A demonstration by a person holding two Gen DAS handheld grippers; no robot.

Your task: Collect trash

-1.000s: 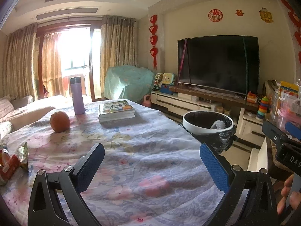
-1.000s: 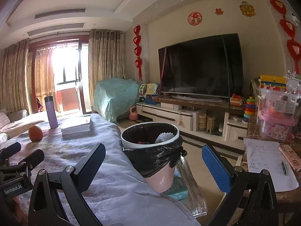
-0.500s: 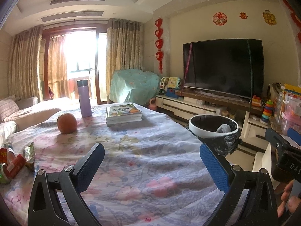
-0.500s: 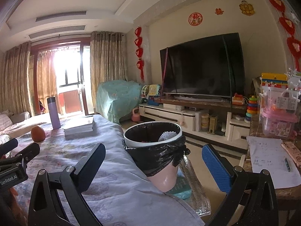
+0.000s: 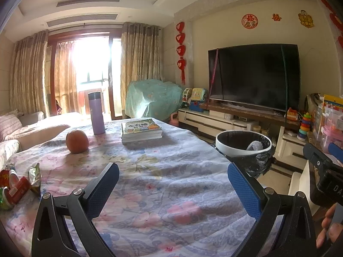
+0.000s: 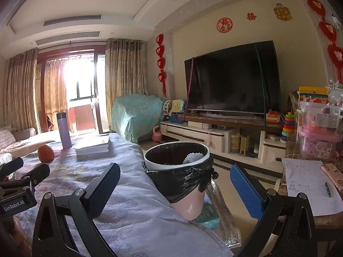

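— Both sets of jaws stand wide apart with nothing between them, agreed?

— Yes. The left gripper [image 5: 172, 184] hangs over the table [image 5: 171, 171], its 2 black fingers faced with blue, finely dimpled pads [image 5: 244, 190]. The right gripper [image 6: 174, 186] is spread the same way, aimed past the table's edge at the trash bin [image 6: 178, 167].

— Where is the trash?

— At the table's left edge in the left wrist view: a small heap of crumpled wrappers [image 5: 18, 186], red packets and a silvery foil piece, lying on the cloth well left of the left gripper.

— And the bin?

— Round, with a white rim, a pink body and a glossy, wrinkled black liner folded over the top. Something white and ruffled lies inside. It stands just beside the table's right edge.

— What else sits on the table?

— A soft floral cloth in pink and lilac covers it. Farther back are a round orange fruit [image 5: 77, 141], a tall lilac cylindrical flask [image 5: 96, 113] with a dark cap, and a flat stack of books [image 5: 141, 130]. None of them lies between the left gripper and the wrappers.
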